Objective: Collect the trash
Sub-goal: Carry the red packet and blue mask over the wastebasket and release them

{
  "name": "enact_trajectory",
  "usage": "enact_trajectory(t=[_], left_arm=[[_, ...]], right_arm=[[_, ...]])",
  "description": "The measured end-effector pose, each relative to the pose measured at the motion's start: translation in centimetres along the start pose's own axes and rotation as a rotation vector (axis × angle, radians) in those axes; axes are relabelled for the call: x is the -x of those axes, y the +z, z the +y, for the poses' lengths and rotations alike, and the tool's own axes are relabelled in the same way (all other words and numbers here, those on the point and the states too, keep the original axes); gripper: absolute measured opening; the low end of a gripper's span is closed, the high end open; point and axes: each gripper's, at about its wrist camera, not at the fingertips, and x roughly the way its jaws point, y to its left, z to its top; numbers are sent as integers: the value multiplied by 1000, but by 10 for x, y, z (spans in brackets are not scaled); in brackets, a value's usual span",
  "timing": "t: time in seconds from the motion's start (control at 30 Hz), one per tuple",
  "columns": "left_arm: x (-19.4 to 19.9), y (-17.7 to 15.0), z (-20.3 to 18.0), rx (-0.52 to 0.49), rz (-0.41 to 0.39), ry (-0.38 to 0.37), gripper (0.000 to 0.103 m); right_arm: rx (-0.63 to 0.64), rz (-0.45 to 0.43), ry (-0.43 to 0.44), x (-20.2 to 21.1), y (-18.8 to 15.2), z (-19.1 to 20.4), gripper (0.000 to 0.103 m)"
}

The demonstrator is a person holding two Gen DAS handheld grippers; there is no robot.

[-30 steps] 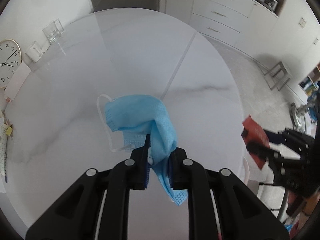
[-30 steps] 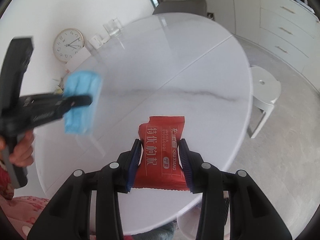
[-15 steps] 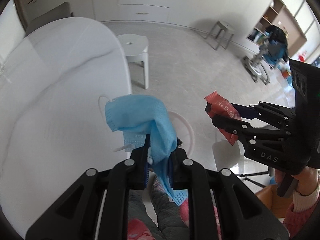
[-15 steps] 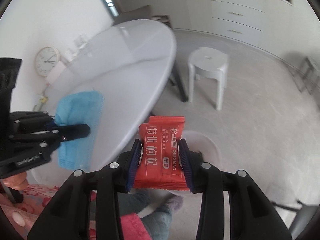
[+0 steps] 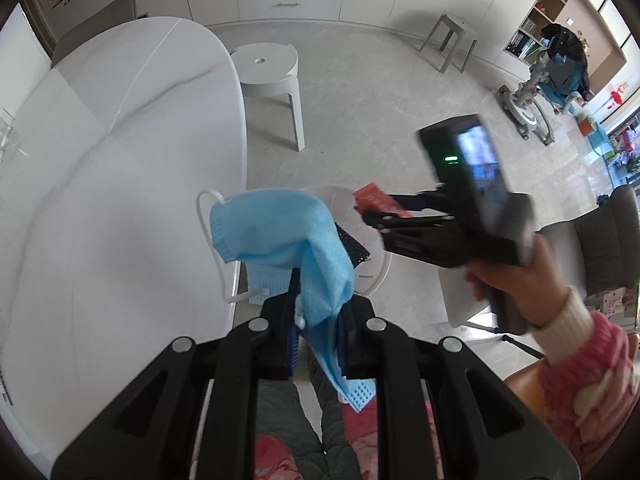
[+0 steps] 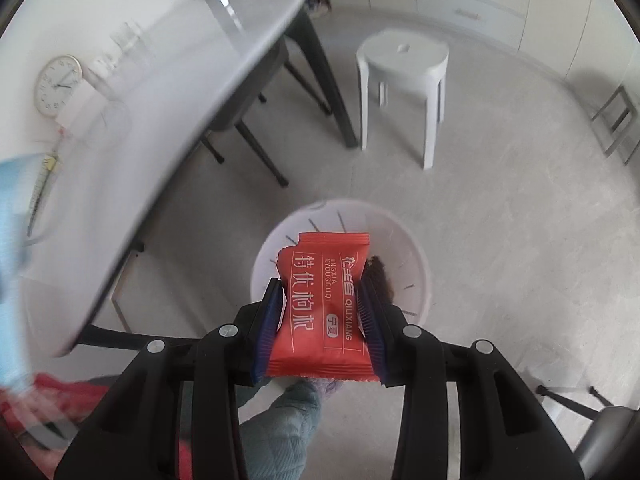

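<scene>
My left gripper (image 5: 318,316) is shut on a blue face mask (image 5: 276,232), held off the table's edge above the floor; the mask shows as a blue blur at the left of the right wrist view (image 6: 10,240). My right gripper (image 6: 322,312) is shut on a red snack wrapper (image 6: 324,300) and holds it right above a white trash bin (image 6: 408,240) on the floor. In the left wrist view the right gripper (image 5: 366,210) with the wrapper (image 5: 378,202) hovers over the bin (image 5: 376,272). Something dark lies inside the bin.
The round white table (image 5: 100,160) is to the left, with dark legs (image 6: 328,92) beneath it. A white plastic stool (image 6: 404,64) stands on the grey floor beyond the bin. A grey stool (image 5: 450,40) and white cabinets stand farther back. My knees are below the grippers.
Both grippers have swung off the table and down toward the floor. The right gripper with the red wrapper has come over the white bin; the left one with the mask has followed beside it.
</scene>
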Motion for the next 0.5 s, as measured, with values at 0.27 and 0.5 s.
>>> enact_trajectory(t=[0.27, 0.5], left_arm=[[-13, 6, -2, -16, 27, 25, 14], [-40, 25, -22, -76, 49, 10, 15]], right_arm=[[-90, 1, 21, -37, -2, -13, 81], [-254, -141, -28, 52, -27, -46, 95]])
